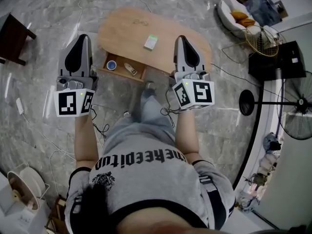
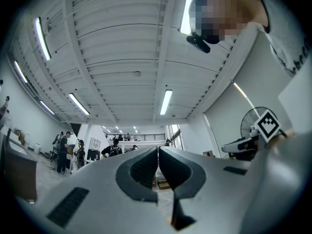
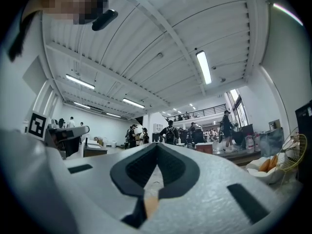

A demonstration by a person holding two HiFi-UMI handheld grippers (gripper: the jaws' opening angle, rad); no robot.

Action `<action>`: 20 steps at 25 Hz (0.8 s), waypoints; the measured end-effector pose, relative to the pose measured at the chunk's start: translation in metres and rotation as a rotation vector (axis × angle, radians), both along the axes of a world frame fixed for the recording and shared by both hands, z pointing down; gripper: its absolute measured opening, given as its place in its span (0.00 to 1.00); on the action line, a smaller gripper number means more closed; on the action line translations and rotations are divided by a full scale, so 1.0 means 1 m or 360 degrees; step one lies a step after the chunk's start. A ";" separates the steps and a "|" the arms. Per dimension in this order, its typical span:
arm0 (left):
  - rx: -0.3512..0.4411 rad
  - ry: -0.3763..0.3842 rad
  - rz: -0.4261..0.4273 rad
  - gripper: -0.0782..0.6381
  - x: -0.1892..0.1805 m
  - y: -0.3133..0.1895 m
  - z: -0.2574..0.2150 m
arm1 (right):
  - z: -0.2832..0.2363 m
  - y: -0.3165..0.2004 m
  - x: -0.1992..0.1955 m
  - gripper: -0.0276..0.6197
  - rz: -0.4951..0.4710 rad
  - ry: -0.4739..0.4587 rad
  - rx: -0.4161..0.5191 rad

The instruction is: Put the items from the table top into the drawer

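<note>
The left gripper [image 1: 84,37] has its fingers [image 2: 141,167] pressed together, with only a hairline slit between the dark pads and nothing held. The right gripper [image 1: 181,37] is the same: its fingers [image 3: 170,167] meet at the tips and hold nothing. Both grippers are held out in front of the person and tilted a little upward, so their own views show the ceiling lights and a hall with people standing far off.

The drawer [image 1: 121,74] stands pulled open under the left part of the wooden surface [image 1: 126,26]. A round blue-and-white item [image 1: 111,65] lies at its left end. A small elongated item [image 1: 130,68] lies beside it, too small to identify.

A small white box with a green edge [image 1: 151,42] lies alone on the surface, apart from the drawer. In the head view it shows just left of the right fingers, and the left fingers show to the left of the drawer.

Around the surface, cables [image 1: 100,126] trail over the marble floor. A dark stool [image 1: 12,35] stands at the left, with a standing fan [image 1: 298,106] and a gold wire basket [image 1: 263,40] at the right.
</note>
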State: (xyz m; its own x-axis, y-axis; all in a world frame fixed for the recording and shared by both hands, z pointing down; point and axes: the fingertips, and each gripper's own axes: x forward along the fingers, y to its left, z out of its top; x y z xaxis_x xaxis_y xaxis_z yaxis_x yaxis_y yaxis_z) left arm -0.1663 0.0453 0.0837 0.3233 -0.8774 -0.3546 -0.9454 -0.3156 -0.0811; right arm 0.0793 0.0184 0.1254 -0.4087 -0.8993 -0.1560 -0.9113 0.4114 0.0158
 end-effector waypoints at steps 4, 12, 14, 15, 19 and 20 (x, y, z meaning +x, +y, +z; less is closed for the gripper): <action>-0.0007 0.0018 -0.0039 0.12 -0.010 -0.022 0.003 | 0.005 -0.026 -0.008 0.05 -0.0031 0.0023 -0.0006; 0.0013 0.0000 -0.0103 0.12 -0.006 -0.091 0.004 | 0.013 -0.106 -0.009 0.05 -0.0118 0.0027 -0.0040; 0.0011 -0.0003 -0.0129 0.12 -0.004 -0.113 0.004 | 0.013 -0.132 -0.009 0.05 -0.0147 0.0031 -0.0044; 0.0010 -0.0008 -0.0143 0.12 -0.003 -0.124 0.005 | 0.014 -0.145 -0.009 0.05 -0.0163 0.0033 -0.0049; 0.0013 -0.0025 -0.0196 0.12 0.004 -0.165 0.005 | 0.019 -0.200 -0.007 0.05 -0.0226 0.0036 -0.0077; 0.0010 -0.0029 -0.0210 0.12 0.005 -0.175 0.006 | 0.020 -0.213 -0.007 0.05 -0.0244 0.0038 -0.0084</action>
State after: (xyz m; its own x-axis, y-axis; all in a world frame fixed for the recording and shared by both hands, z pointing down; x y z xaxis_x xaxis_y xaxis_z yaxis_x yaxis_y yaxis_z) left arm -0.1612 -0.1293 0.0894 0.2116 -0.9105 -0.3553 -0.9770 -0.1879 -0.1005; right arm 0.0723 -0.1941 0.1454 -0.5448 -0.8328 -0.0985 -0.8374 0.5464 0.0116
